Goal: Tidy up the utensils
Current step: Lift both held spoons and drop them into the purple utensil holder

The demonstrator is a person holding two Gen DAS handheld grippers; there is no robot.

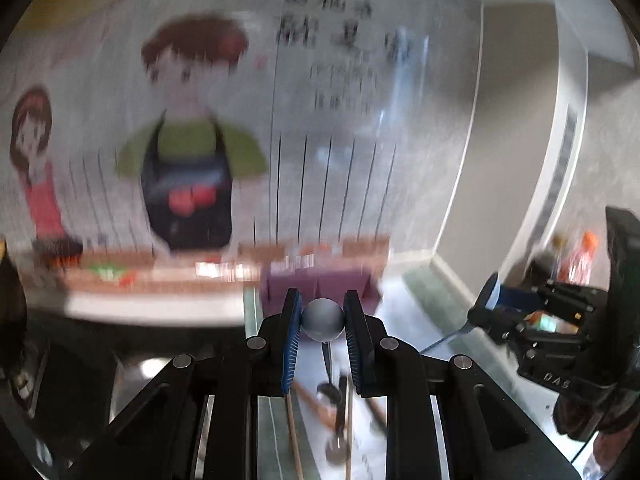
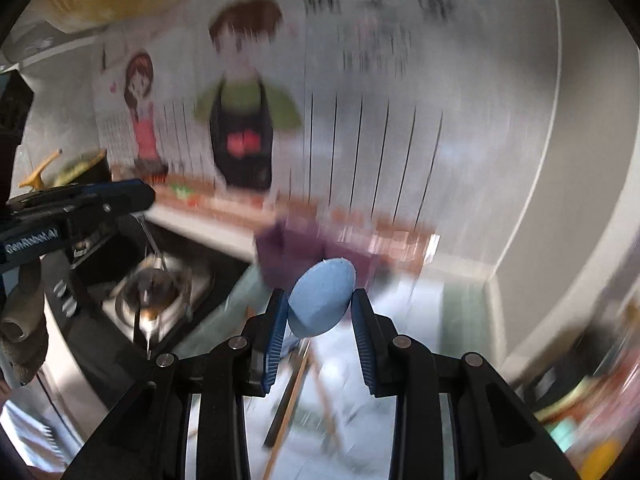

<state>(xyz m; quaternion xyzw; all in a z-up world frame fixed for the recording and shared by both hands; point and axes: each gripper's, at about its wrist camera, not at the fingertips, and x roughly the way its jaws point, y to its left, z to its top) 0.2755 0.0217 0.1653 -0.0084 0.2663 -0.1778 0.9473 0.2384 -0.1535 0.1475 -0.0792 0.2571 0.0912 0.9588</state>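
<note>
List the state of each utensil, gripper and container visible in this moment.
left gripper: shut on the metal spoon.
metal spoon: held, lifted off the counter.
right gripper: shut on the blue spoon.
blue spoon: held, lifted.
purple holder: upright by the wall, blurred.
chopsticks: lying loose on the counter.

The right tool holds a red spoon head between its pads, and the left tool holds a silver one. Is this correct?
Not quite: the right wrist view shows the spoon head in the right tool is light blue, not red. The left tool does hold a silver spoon.
</note>
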